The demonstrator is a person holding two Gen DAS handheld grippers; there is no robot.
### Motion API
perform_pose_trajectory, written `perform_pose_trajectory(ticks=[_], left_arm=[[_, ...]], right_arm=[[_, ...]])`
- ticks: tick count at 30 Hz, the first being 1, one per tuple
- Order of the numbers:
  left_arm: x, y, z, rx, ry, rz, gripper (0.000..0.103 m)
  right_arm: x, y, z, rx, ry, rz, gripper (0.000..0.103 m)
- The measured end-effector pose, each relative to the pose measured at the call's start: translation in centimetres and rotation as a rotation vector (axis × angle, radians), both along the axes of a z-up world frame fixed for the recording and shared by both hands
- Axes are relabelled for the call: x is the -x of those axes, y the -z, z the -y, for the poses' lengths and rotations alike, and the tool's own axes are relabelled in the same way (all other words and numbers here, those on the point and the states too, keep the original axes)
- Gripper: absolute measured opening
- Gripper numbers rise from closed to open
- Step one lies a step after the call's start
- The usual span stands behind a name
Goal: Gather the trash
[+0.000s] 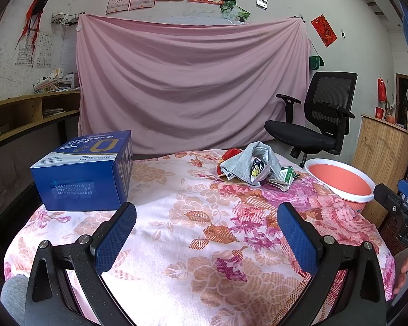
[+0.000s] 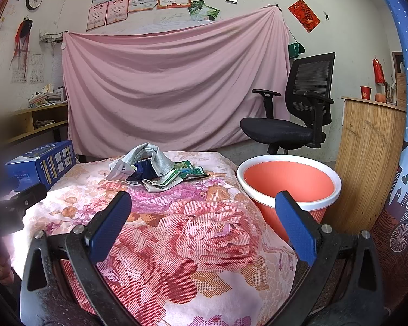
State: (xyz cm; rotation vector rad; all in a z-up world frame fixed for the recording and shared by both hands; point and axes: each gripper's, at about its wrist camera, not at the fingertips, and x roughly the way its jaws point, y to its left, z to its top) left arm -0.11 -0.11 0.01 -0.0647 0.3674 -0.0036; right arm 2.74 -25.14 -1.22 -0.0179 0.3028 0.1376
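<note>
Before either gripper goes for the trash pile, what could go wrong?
1. The trash pile is loose, overlapping wrappers; one pinch may lift only part and scatter the rest.
2. It lies on soft, wrinkled floral cloth; the right gripper could snag fabric along with a wrapper.
3. The bin stands beside the table edge, not under it; releasing early may drop a piece on the floor. The left gripper is also open.

A: How is the left gripper [image 1: 206, 233] posed?
B: Jaws spread wide, blue pads [image 1: 115, 237] at 8 and 4 o'clock, nothing between.

A: And the right gripper [image 2: 204, 225]?
B: Likewise wide apart and empty; a hand [image 1: 402, 271] shows at 4 o'clock.
</note>
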Motion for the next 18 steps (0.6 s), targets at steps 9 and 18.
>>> perform_pose_trajectory(ticks=[9,18], left_arm=[[0.0,-0.01,0.02,0.0,0.0,0.001,0.101],[-0.02,0.14,-0.02,-0.007,0.001,-0.001,0.101]], right_arm=[[-0.03,-0.02,0.08,0.0,-0.001,-0.001,0.103],[0.08,-0.03,-0.16,-0.009,0.0,0.001,0.103]])
